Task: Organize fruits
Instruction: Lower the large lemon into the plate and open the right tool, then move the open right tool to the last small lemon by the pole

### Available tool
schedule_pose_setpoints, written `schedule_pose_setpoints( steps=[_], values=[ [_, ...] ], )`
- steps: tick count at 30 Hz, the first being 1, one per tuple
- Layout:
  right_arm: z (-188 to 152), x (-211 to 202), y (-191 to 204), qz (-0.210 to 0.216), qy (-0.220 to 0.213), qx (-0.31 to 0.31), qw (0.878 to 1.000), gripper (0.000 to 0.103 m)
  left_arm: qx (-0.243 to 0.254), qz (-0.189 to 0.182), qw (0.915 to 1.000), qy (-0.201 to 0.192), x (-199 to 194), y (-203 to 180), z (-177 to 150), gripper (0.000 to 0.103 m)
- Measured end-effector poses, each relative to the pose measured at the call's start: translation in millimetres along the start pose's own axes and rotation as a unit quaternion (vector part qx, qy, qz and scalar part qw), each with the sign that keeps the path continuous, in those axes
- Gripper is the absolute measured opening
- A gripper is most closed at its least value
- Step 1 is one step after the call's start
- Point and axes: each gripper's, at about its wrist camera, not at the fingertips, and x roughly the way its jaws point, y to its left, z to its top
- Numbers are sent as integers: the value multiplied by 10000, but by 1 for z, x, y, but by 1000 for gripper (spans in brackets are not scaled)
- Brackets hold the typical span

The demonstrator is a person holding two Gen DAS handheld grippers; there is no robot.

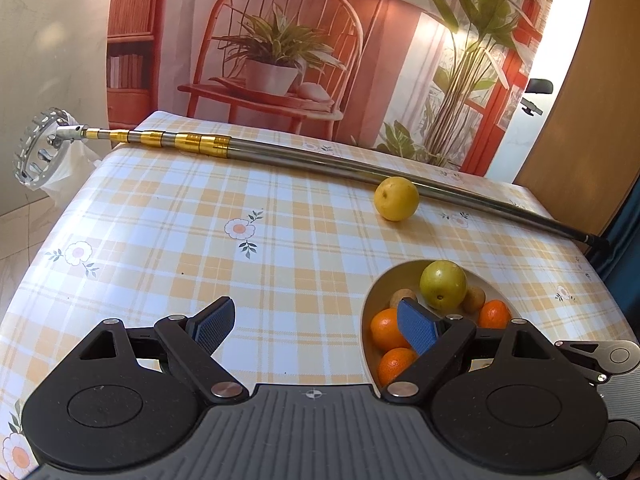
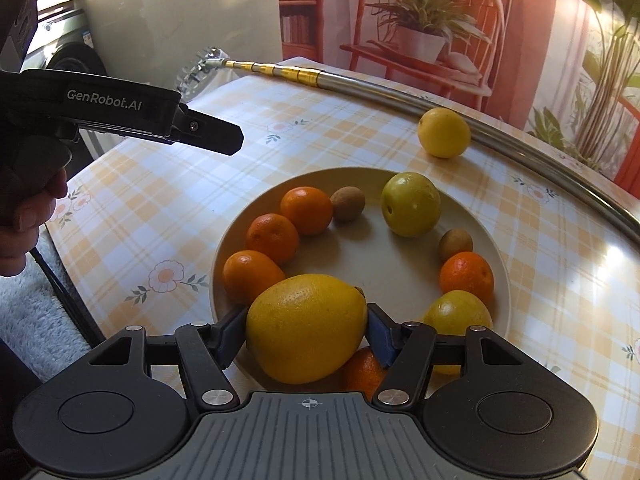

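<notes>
Left wrist view: left gripper [image 1: 314, 326] over bare counter [image 1: 200, 220], jaws spread wide, nothing between them. Plate [image 1: 370, 300] just right of the right-hand pad, partly hidden behind it; green apple [image 1: 443, 285], oranges [image 1: 387, 328] and small brown fruits visible inside. Lone yellow fruit [image 1: 396, 199] ahead and to the right on the counter, outside the plate, touching or nearly touching long metal pole [image 1: 320, 160] lying across the far side. Pole's picker head hanging past the left counter edge.

Right wrist view: right gripper [image 2: 306, 330] clenched on big lemon [image 2: 306, 328], pads pressing both ends, long axis running straight across between the jaws. Lemon held above near rim of plate [image 2: 500, 264], over an orange. Plate ring: oranges [image 2: 306, 210] on left, two kiwis, green apple [image 2: 411, 204], another orange, a yellow fruit on right. Centre of plate bare. Lone yellow fruit [image 2: 444, 132] beyond far rim, against pole [image 2: 520, 152]. Left gripper [image 2: 216, 136] seen side-on at upper left, held by hand [image 2: 32, 216], well apart from plate.

Likely next: lemon down into plate, open spot directly ahead of the jaws. Lone yellow fruit not yet collected; from these views cannot tell which gripper is nearer, but only the left is free.
</notes>
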Motion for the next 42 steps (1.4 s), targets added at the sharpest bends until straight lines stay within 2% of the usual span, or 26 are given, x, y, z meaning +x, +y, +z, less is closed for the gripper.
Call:
schedule_pose_setpoints(
  steps=[1,3,5,14,20,26,35,42],
  values=[
    [0,-1,0,-3,-29,-4,10000,61,-4,-2,10000,-1,0,0,0,90],
    [1,-3,0,-24,-113,-9,9999,69,-13,-2,10000,5,1,1,0,90],
    [2,-6,0,-47,-234,-9,9997,72,-20,0,10000,16,1,1,0,90],
    [17,-30,-6,-281,-921,-114,9953,72,-33,-52,10000,-42,-2,1,0,90],
    [33,-49,-34,-503,-1505,317,9868,74,34,-109,9999,-30,0,1,2,90],
    [45,-57,-76,-633,-1902,934,9752,87,-59,-72,9999,-115,3,7,16,90],
    [53,-45,-124,-648,-2168,1463,9630,102,148,144,9990,-396,5,4,38,90],
    [56,-33,-140,-349,-2219,1615,9610,103,326,278,9982,-415,13,2,54,90]
  ],
)
